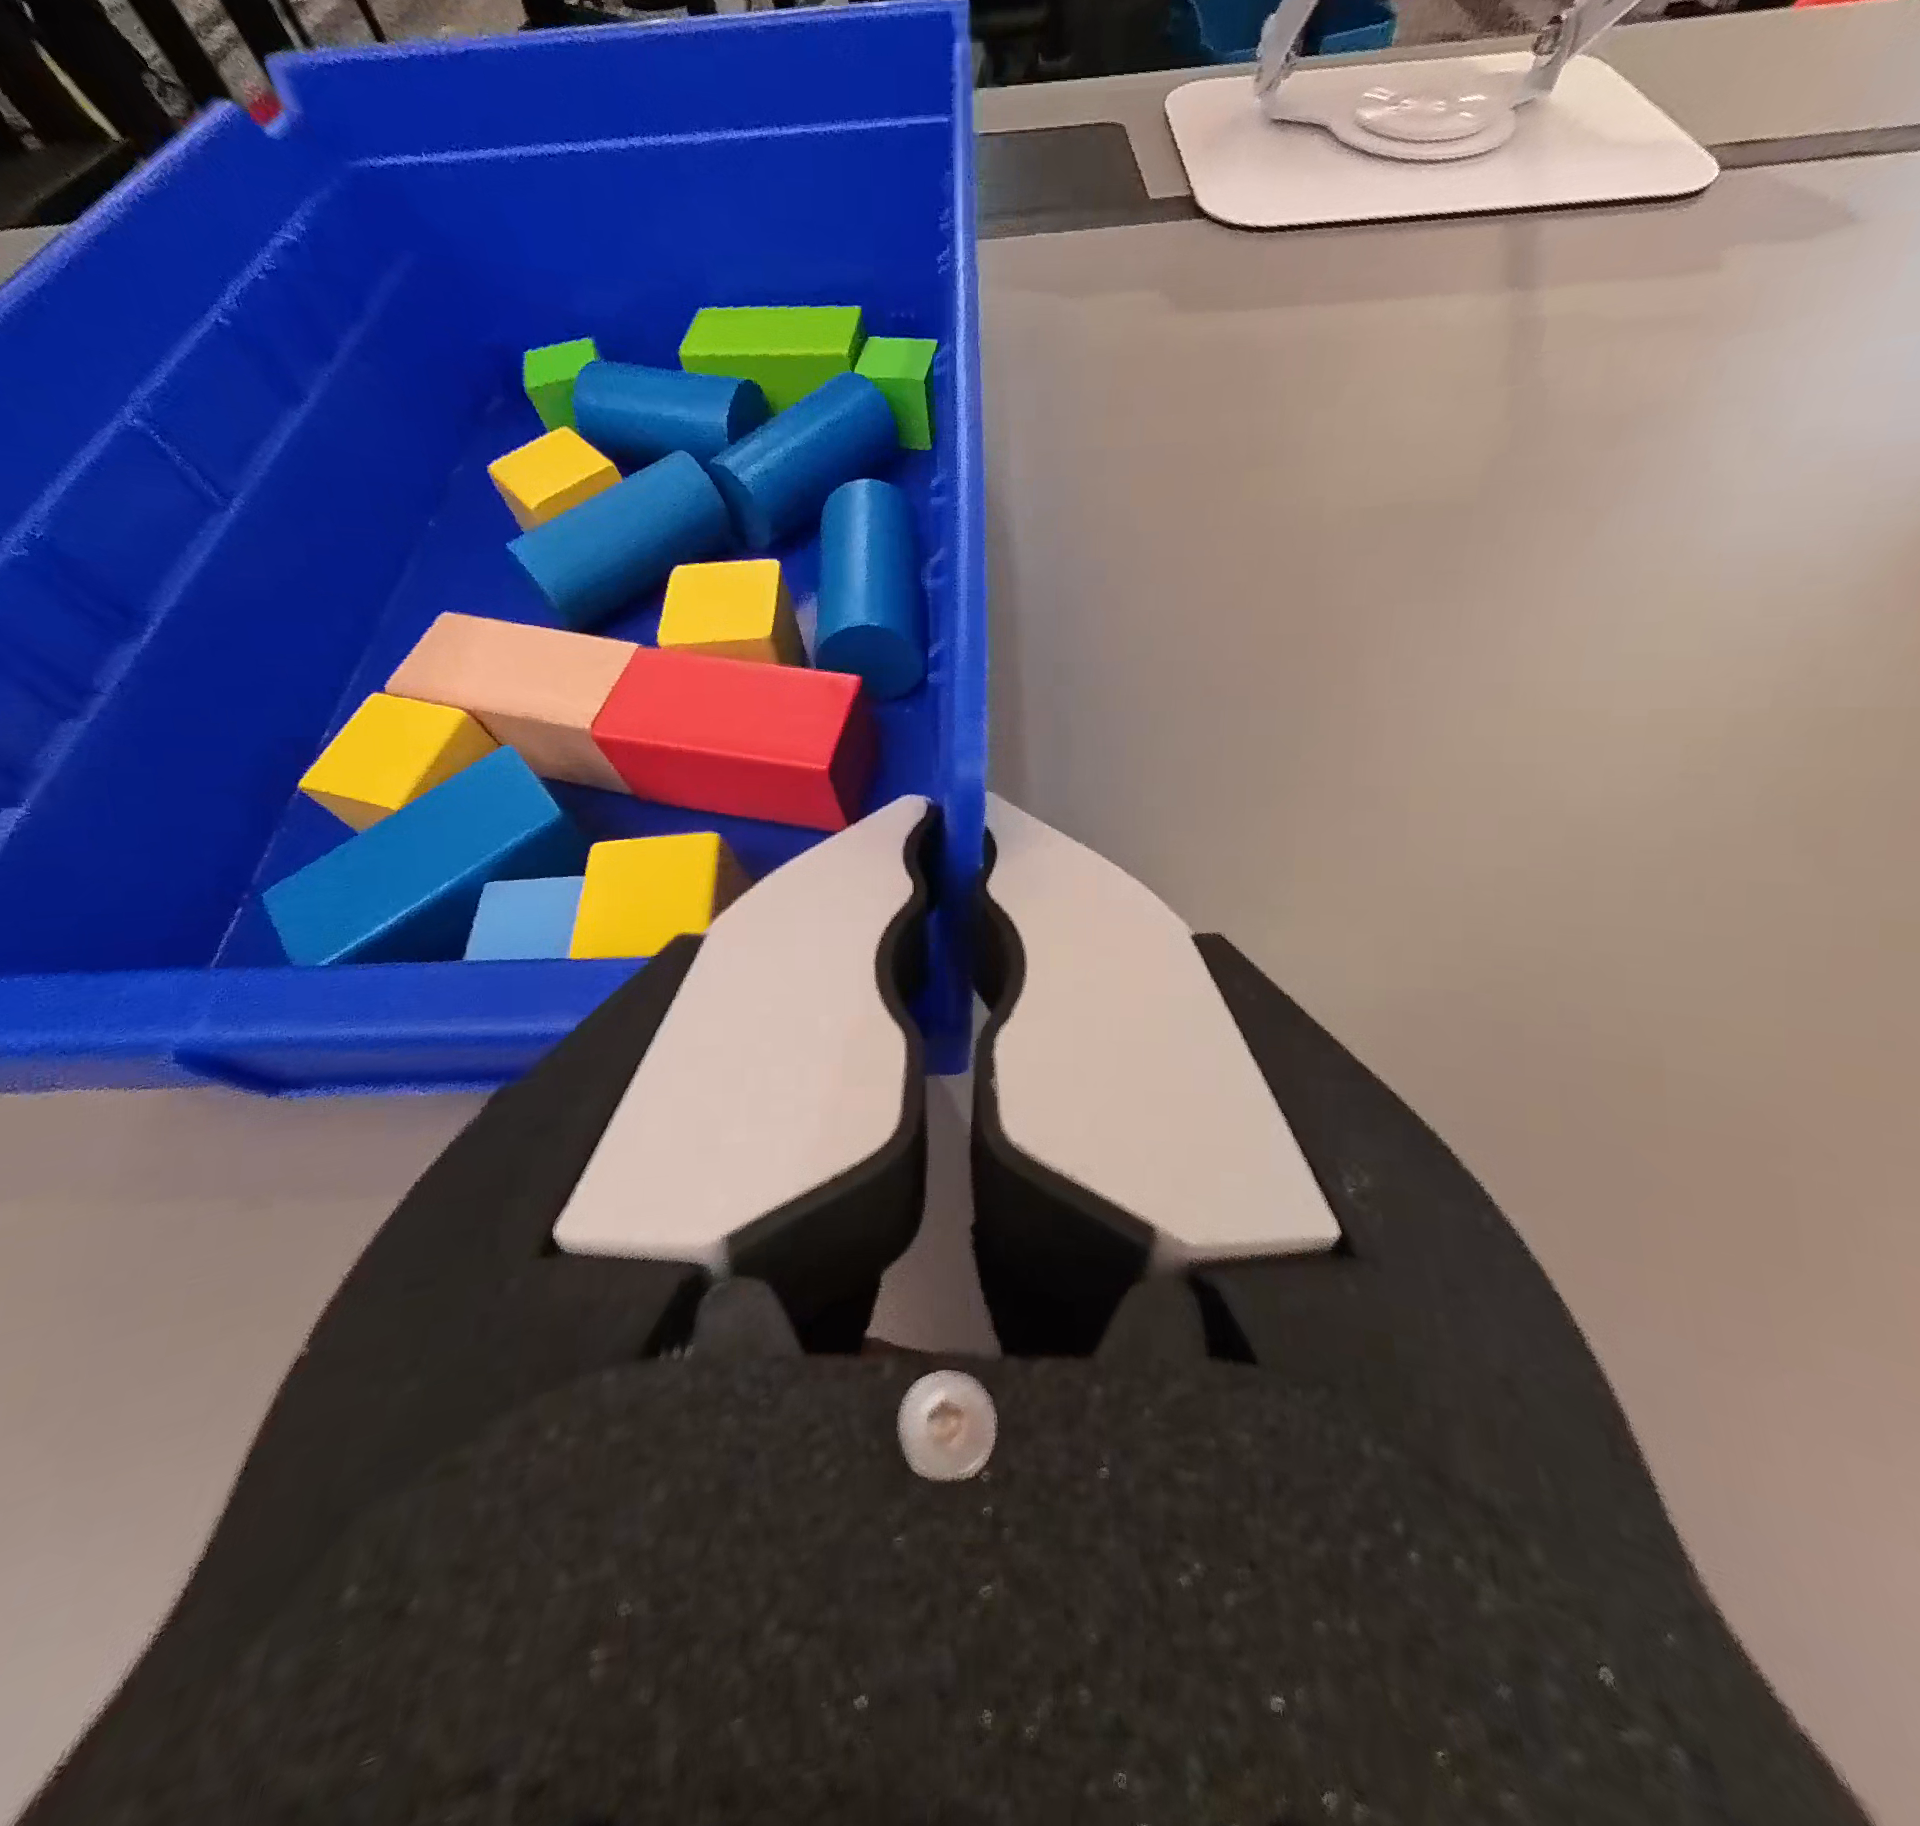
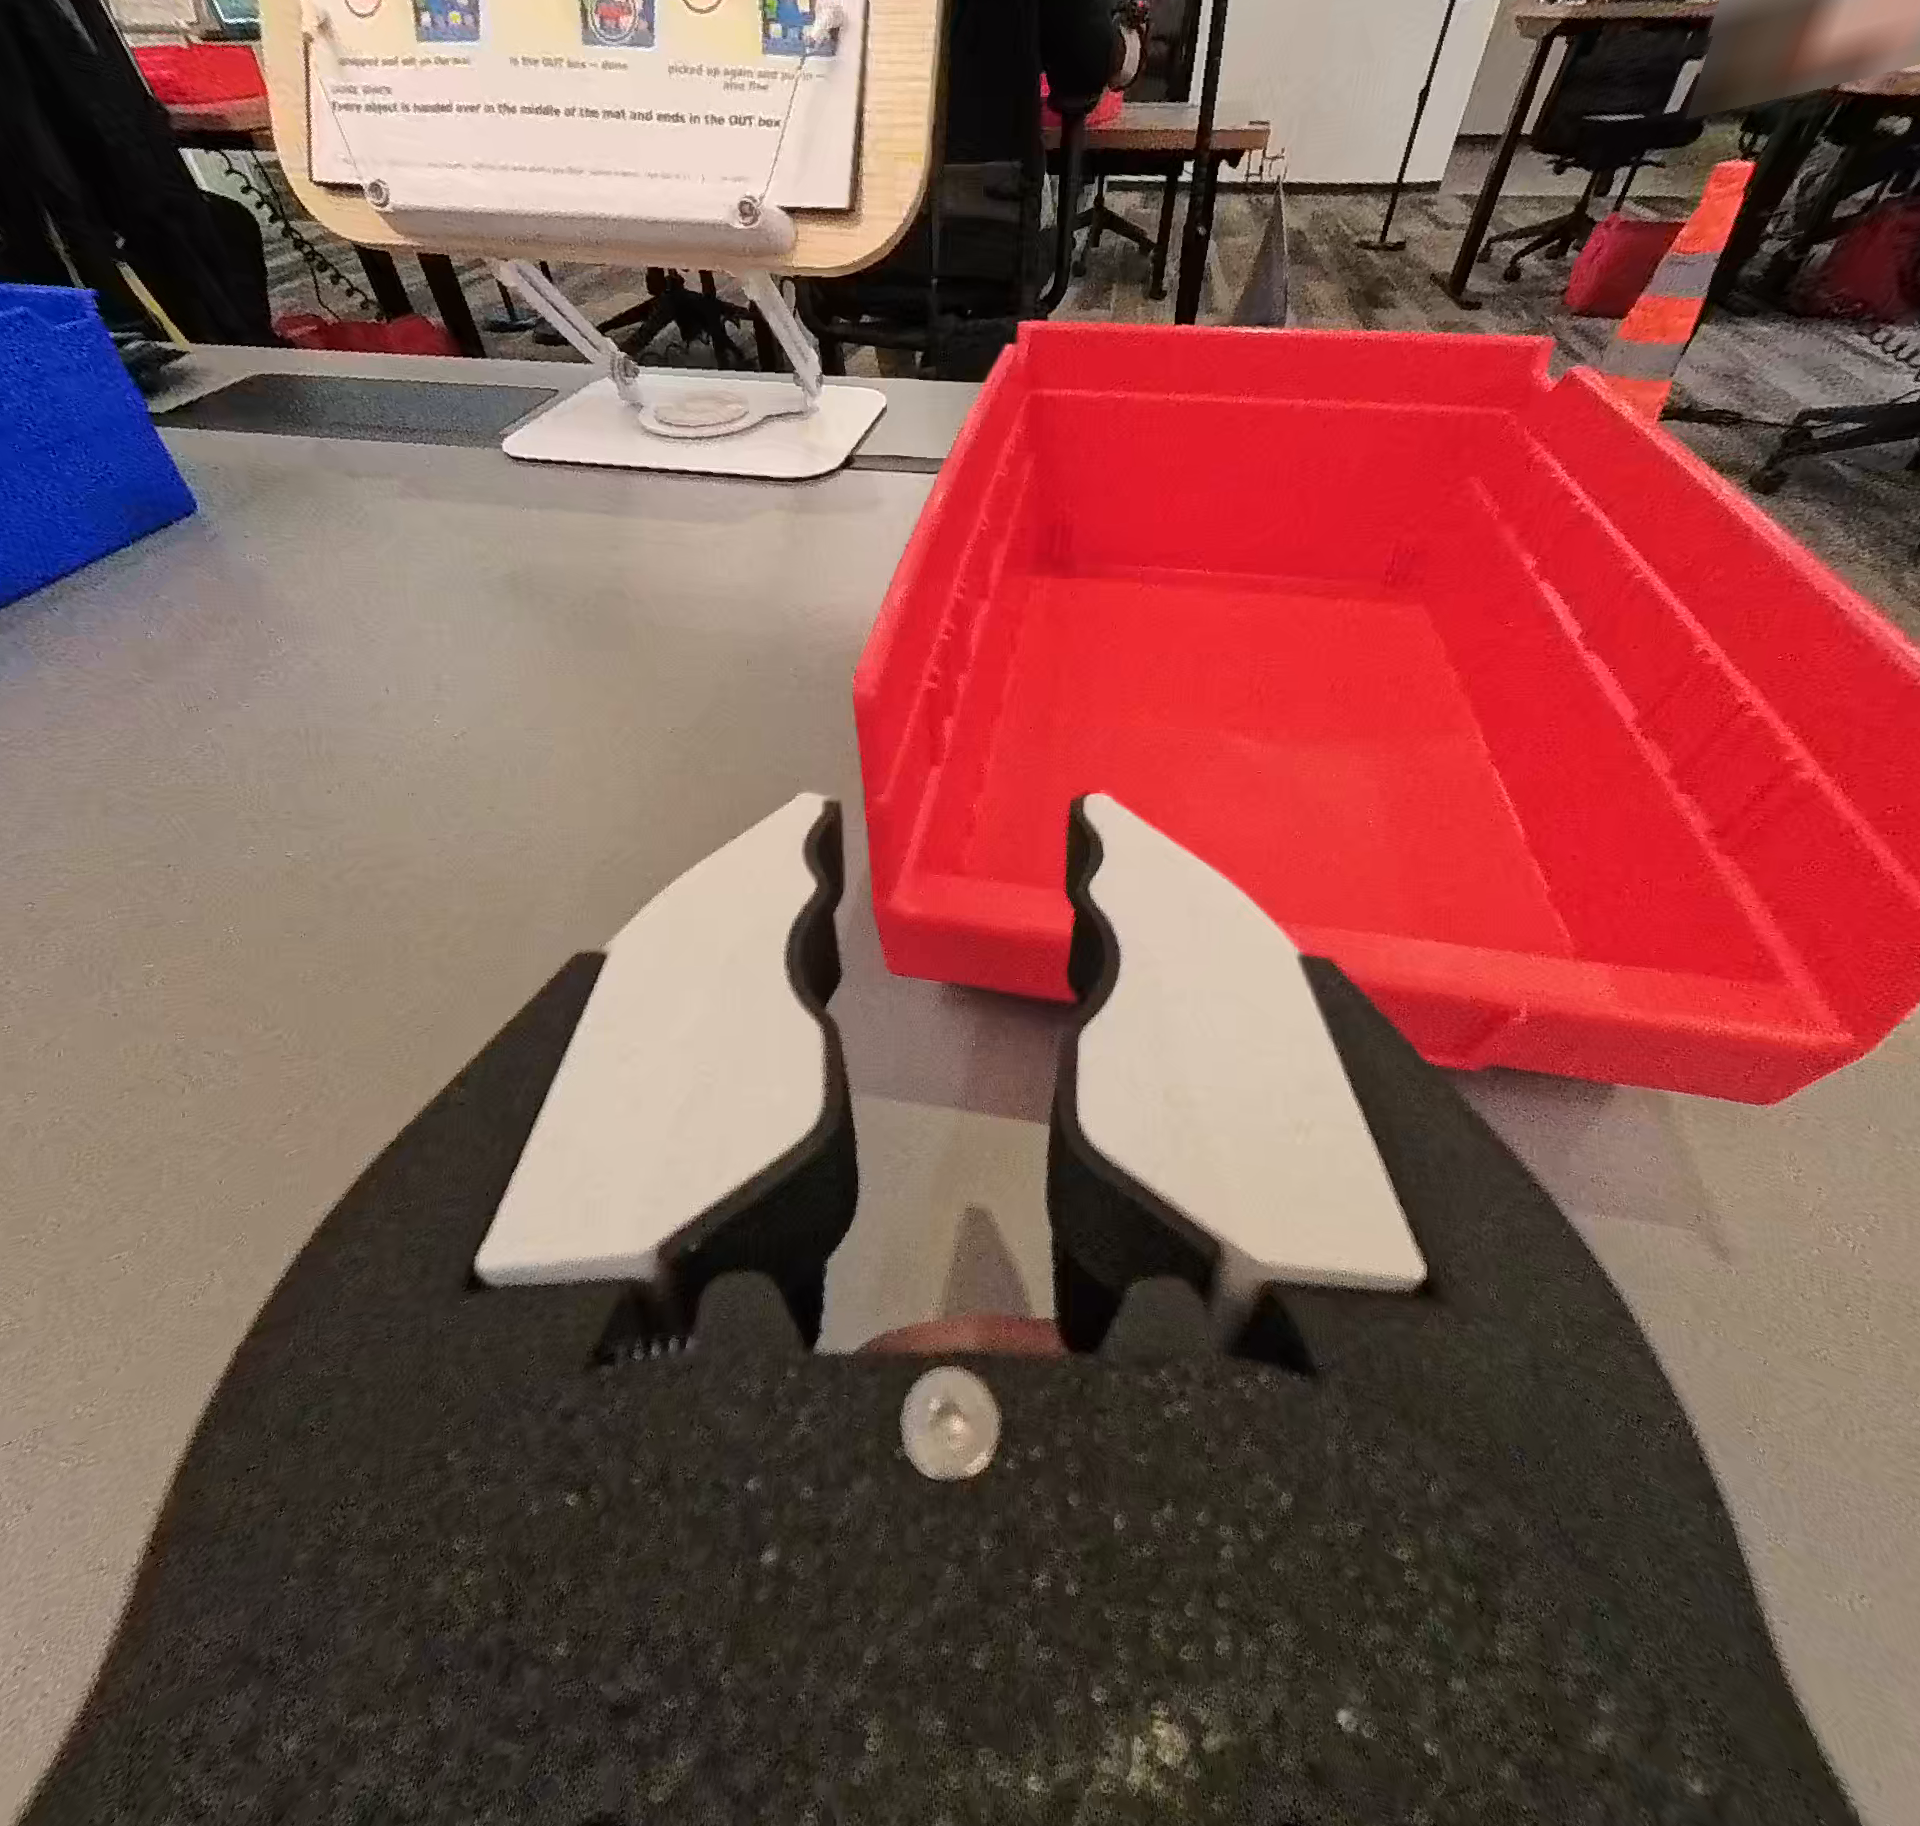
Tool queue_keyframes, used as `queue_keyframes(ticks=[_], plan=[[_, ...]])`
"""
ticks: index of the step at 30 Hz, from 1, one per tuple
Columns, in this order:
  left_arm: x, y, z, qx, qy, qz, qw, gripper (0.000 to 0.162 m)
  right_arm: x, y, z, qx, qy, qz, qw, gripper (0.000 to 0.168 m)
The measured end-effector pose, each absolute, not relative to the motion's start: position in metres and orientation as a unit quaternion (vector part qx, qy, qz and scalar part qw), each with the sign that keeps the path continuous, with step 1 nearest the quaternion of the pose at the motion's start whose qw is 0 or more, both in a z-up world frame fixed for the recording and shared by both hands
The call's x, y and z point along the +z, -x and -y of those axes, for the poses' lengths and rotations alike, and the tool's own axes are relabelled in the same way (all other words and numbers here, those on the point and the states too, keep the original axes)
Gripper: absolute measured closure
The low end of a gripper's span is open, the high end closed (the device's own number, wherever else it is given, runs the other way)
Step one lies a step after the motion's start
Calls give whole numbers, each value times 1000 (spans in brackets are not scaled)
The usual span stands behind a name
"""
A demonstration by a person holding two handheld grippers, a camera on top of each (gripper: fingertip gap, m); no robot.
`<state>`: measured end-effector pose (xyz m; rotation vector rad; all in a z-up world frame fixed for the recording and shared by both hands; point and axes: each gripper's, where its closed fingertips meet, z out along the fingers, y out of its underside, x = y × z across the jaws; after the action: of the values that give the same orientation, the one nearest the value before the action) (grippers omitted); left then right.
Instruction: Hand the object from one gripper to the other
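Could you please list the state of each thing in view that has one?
Left gripper: jaws nearly closed, empty.
Right gripper: jaws open, empty.
Blue bin: holds loose coloured blocks, upright.
Red bin: empty, upright.
Red block: lying flat in the blue bin.

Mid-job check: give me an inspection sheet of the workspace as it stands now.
Surface: grey table, bare between the bins.
Job's things: blue bin holds coloured wooden blocks, including a red block; red bin holds nothing.
Clutter: white stand base carrying an instruction board at the far edge.
Grippers: left gripper nearly closed, holding nothing, at the blue bin's right wall; right gripper open, holding nothing, before the red bin.
Cables: nothing seen on the table.
Surroundings: office chairs, desks, orange cone.
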<state>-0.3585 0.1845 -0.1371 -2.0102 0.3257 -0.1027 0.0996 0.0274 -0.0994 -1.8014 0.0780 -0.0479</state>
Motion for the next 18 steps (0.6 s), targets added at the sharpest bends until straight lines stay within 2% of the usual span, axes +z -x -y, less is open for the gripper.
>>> queue_keyframes(ticks=[13,16,18], plan=[[-136,347,-182,-89,838,-132,522,155,-108,-102,-27,0,796,-43,604,128],[-134,345,-171,-124,842,-139,506,130,-106,-112,-24,14,793,-61,606,127],[-123,346,-155,-152,827,-149,521,127,-102,-131,-18,-10,790,-73,609,127]])
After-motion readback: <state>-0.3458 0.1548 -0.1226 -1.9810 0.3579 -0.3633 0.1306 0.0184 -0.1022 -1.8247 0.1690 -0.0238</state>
